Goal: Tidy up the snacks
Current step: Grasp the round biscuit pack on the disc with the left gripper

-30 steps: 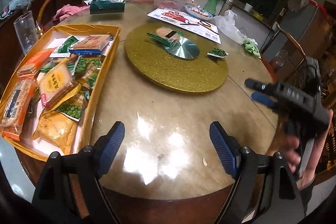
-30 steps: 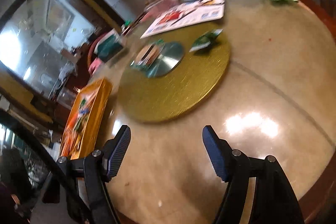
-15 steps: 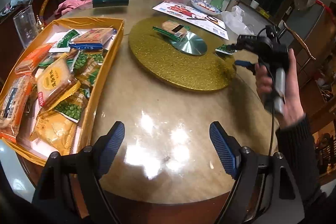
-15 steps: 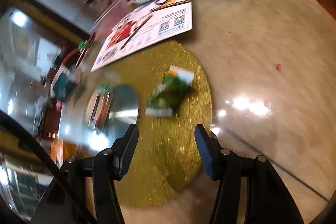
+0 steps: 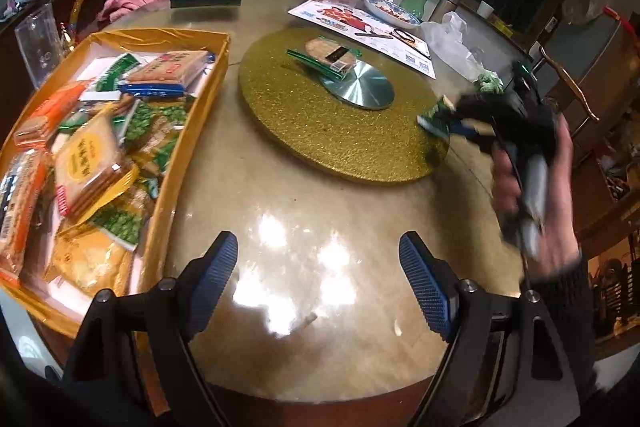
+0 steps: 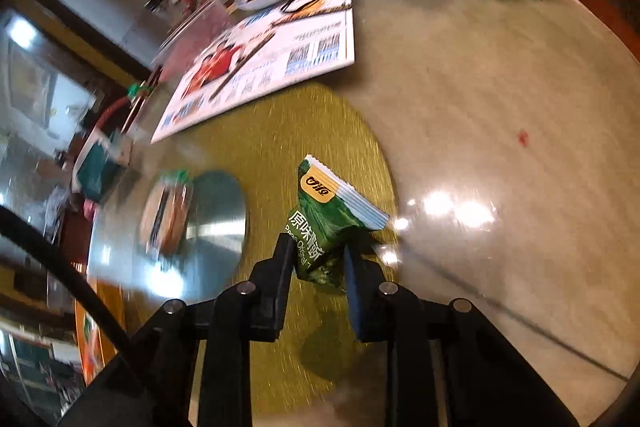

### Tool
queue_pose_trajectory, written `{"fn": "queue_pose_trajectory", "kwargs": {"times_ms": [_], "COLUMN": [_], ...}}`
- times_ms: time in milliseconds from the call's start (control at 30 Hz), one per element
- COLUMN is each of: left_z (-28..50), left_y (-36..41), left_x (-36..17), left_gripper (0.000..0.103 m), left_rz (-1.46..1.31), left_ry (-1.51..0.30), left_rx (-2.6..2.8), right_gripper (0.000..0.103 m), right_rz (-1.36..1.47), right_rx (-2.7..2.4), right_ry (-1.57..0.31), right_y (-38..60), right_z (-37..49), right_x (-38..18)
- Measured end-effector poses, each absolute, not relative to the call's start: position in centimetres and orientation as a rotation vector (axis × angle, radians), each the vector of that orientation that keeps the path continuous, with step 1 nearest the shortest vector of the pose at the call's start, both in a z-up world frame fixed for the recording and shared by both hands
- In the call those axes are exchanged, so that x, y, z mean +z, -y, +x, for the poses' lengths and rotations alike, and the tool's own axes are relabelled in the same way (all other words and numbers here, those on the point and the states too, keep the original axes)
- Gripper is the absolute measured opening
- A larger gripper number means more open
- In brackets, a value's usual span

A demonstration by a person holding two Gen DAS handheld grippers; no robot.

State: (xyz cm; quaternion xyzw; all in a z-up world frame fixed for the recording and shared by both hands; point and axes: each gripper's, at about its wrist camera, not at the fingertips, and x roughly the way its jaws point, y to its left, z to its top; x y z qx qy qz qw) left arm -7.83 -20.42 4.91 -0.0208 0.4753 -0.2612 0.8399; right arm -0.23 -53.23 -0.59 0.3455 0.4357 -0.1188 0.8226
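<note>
- The right gripper (image 6: 318, 261) was wide apart a second ago; now its jaws squeeze the small green snack packet (image 6: 330, 223).
- That packet lay flat on the round gold glitter turntable (image 5: 320, 131) before. Now it is pinched at the turntable's right edge, its free end sticking up.
- The hand (image 5: 536, 195) holding that gripper has come closer to the turntable's edge.
- The left gripper (image 5: 318, 279) is just as before, jaws wide apart, nothing between them, over the shiny round table (image 5: 304, 211).
- The yellow cardboard tray (image 5: 188, 147) full of snack packs sits at the table's left edge, same as before.
</note>
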Motion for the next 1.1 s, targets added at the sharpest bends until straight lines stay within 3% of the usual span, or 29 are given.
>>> {"fn": "queue_pose_trajectory", "kwargs": {"times_ms": [333,733,1100], "left_z": [1.0,12.8,16.3], "left_y": [27.3,36.5,39.4], "left_x": [7.0,3.4,0.4], "left_gripper": [0.083,0.083,0.085], "left_rz": [0.093,0.325,0.364], "left_ry": [-1.008,-1.079,-1.088], "left_rx": [-0.562,-0.518,-0.504], "right_gripper": [0.022,0.022,0.022], "right_rz": [0.715,0.731,0.732], "right_rx": [-0.070,-0.052,-0.045], "right_ry": [-0.884,-0.774,-0.766], "right_y": [48.3,48.6,48.5], "right_z": [-10.2,-11.2,-11.3], "right_x": [-1.5,-1.9,-2.2]}}
